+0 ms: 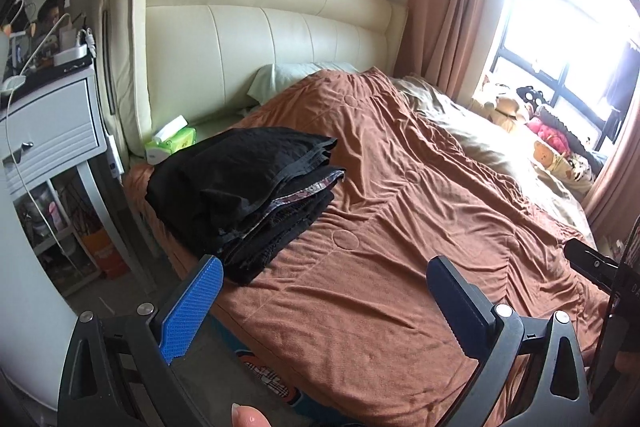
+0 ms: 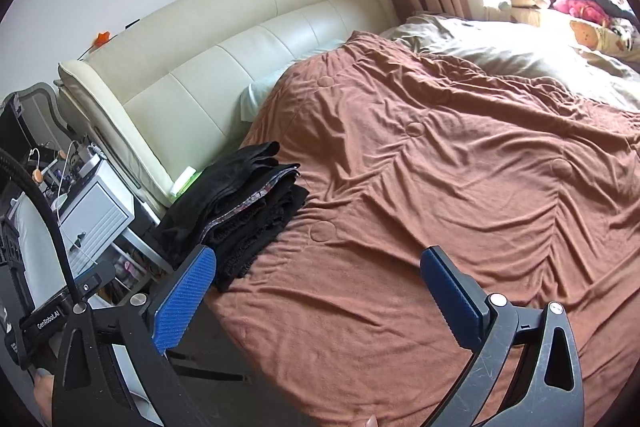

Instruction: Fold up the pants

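Closest to the lens, the left gripper (image 1: 320, 291) was seen with its blue pads (image 1: 192, 311) spread fully wide, and nothing was held between them; a fingertip (image 1: 250, 417) of the person was visible at the bottom edge. At the far left a white nightstand (image 1: 52, 131) was placed, crowded with chargers and cables. Next to it a cream padded headboard (image 1: 256, 39) was set against the wall, and a green tissue pack (image 1: 170, 145) was laid at its foot. The folded black pants (image 1: 240, 187) were stacked in a pile on the left part of the brown bedspread (image 1: 400, 227), near the bed's edge and just beyond the left pad, not touched by it. Further right, a beige blanket (image 1: 480, 131) was lit by the window (image 1: 560, 39), where stuffed toys (image 1: 516, 107) were gathered.

From the right wrist, the right gripper (image 2: 318, 277) was also found wide open and empty, above the bedspread, with the pants (image 2: 240, 203) to its left.
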### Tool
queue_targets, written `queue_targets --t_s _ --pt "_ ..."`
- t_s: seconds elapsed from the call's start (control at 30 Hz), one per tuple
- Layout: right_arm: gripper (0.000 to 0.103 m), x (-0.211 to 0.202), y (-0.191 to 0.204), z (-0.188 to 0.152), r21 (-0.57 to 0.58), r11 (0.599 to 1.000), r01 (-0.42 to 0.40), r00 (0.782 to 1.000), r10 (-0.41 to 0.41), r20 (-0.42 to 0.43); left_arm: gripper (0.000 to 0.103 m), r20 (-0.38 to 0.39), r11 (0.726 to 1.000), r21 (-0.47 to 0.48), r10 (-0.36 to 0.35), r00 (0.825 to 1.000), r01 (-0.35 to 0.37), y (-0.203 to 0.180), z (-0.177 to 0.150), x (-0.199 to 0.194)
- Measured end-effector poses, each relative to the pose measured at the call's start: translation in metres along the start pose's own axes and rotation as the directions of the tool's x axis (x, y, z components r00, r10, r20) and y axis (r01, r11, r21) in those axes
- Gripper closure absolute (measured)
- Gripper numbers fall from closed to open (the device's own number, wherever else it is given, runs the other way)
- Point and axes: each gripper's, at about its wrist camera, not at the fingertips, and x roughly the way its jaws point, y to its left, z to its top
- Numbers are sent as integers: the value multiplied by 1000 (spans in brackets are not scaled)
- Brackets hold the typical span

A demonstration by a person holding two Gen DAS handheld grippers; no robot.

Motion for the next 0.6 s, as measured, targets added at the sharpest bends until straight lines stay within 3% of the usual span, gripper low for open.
queue_targets --t_s 0.27,0.6 --pt "0 -72 0 -31 -15 998 69 995 -67 75 0 19 999 37 -13 1000 12 -13 -21 -40" --pt "0 -143 -4 -72 -16 994 112 989 -110 94 0 19 993 102 -53 998 50 -28 -51 -85"
